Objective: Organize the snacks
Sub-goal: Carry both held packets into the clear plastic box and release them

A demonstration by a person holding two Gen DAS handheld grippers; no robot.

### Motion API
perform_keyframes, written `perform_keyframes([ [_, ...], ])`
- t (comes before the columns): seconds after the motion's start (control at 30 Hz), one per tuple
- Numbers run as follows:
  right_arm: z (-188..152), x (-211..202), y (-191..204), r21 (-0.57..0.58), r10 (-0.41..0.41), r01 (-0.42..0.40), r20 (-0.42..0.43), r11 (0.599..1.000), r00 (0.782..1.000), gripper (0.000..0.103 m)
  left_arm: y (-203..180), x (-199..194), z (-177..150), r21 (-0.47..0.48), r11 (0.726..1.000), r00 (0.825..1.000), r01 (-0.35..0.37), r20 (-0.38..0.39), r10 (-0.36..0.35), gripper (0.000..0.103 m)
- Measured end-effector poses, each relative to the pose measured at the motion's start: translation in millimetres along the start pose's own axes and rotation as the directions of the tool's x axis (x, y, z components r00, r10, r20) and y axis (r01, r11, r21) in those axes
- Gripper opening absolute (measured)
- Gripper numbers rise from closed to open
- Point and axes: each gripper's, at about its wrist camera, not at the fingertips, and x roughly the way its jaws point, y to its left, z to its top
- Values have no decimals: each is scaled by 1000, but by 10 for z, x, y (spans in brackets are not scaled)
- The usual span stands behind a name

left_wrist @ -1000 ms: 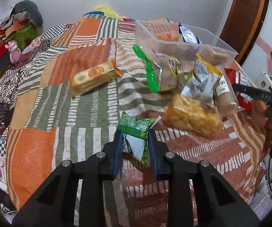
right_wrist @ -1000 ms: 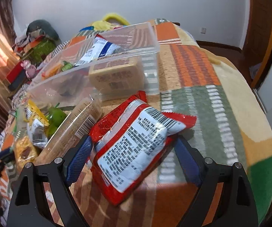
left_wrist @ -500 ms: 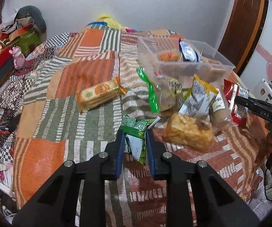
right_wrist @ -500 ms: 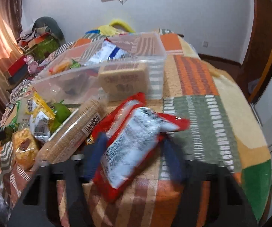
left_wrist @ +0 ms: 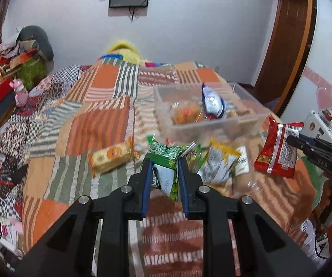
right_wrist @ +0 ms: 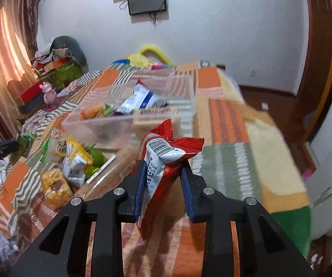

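My left gripper (left_wrist: 164, 169) is shut on a green snack packet (left_wrist: 164, 159) and holds it above the patchwork bedspread (left_wrist: 96, 124). My right gripper (right_wrist: 163, 173) is shut on a red snack packet (right_wrist: 163, 159), lifted off the bed; that packet also shows in the left wrist view (left_wrist: 278, 149). A clear plastic box (left_wrist: 209, 115) with several snacks inside stands beyond both; it also shows in the right wrist view (right_wrist: 129, 113). Loose snacks lie in front of it: an orange biscuit pack (left_wrist: 111, 157), a yellow-and-silver packet (left_wrist: 219, 161) and a bag of golden snacks (right_wrist: 55, 185).
The bed's right edge drops to the floor by a wooden door (left_wrist: 283, 46). Clutter and a red box (right_wrist: 30, 93) sit at the far left by the curtain. A white appliance (right_wrist: 327, 161) stands close on the right. Cables hang at the bed's near left corner.
Both grippers have risen with their packets. The right jaws closed on the red packet and lifted it off the bed. The left raised the green packet off the bedspread.
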Motion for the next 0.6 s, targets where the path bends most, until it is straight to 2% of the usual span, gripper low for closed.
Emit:
perform_keyframes([
  [0.37, 413, -186, -3, -7, -5, 6, 115, 1000, 993, 27, -195, 64, 498, 35, 999, 995, 37, 87, -40, 22],
  [0.6, 764, -60, 65, -3, 8, -8, 174, 1000, 985, 27, -307, 273, 820, 44, 999, 993, 28, 116, -33, 22],
])
